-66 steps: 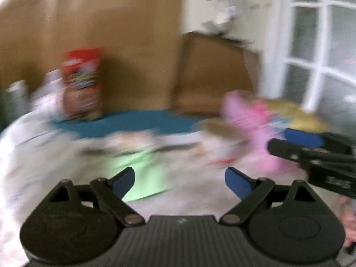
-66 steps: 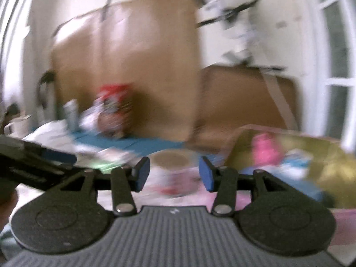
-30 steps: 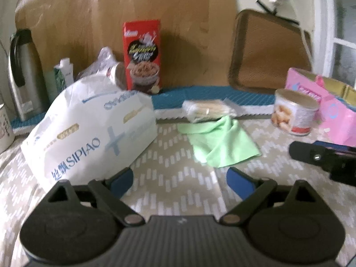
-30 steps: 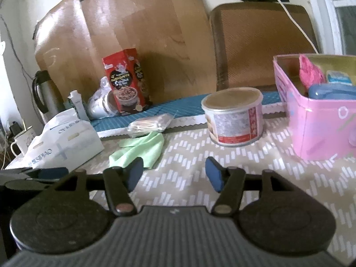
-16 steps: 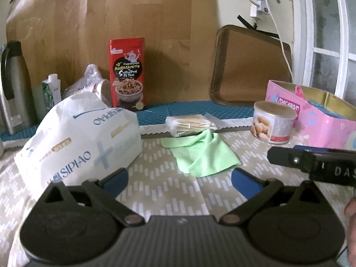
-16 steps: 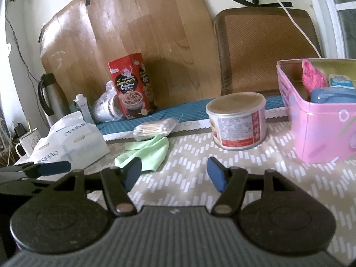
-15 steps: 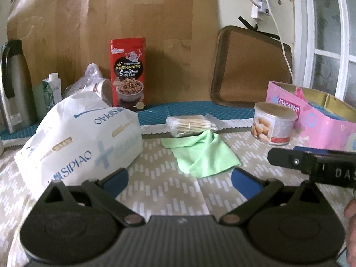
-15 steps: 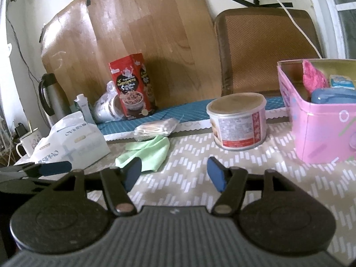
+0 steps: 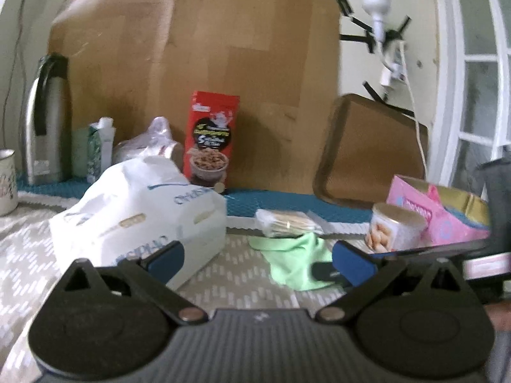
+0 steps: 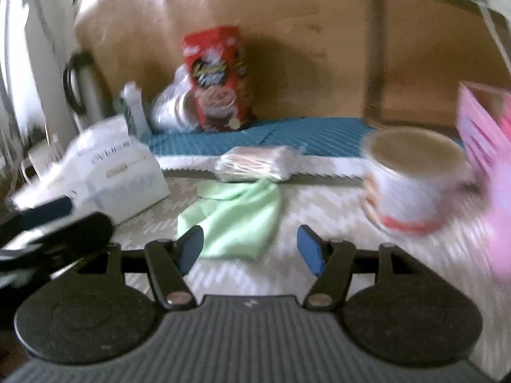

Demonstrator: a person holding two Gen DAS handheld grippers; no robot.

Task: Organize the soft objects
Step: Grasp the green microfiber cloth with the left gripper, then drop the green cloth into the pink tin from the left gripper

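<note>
Both tongs are over the counter [image 10: 319,198] now, and the target looks to be the green cloth [image 10: 233,220]. It lies crumpled and flat just ahead of the right tongs [image 10: 250,249], a little toward their left pad, with nothing between the pads. Those right tongs stand about half open and have just been closing slightly, empty. From the other side, the left tongs [image 9: 258,260] are spread wide and have just been opening, also empty; the cloth [image 9: 293,260] sits ahead of them toward their right pad, and the white tissue pack [image 9: 137,210] is close by their left pad.

How will it handle? My read: the cloth is light, limp and thin, so it will drape and fold when lifted, no risk of breakage. Best hold is on a raised fold or the bunched near edge, pinching down against the counter. The bagged packet [image 10: 255,162] lies just beyond the cloth, touching its far edge, and the round tin [image 10: 412,178] sits off to the right tongs' right, near the pink box [image 10: 482,127].
</note>
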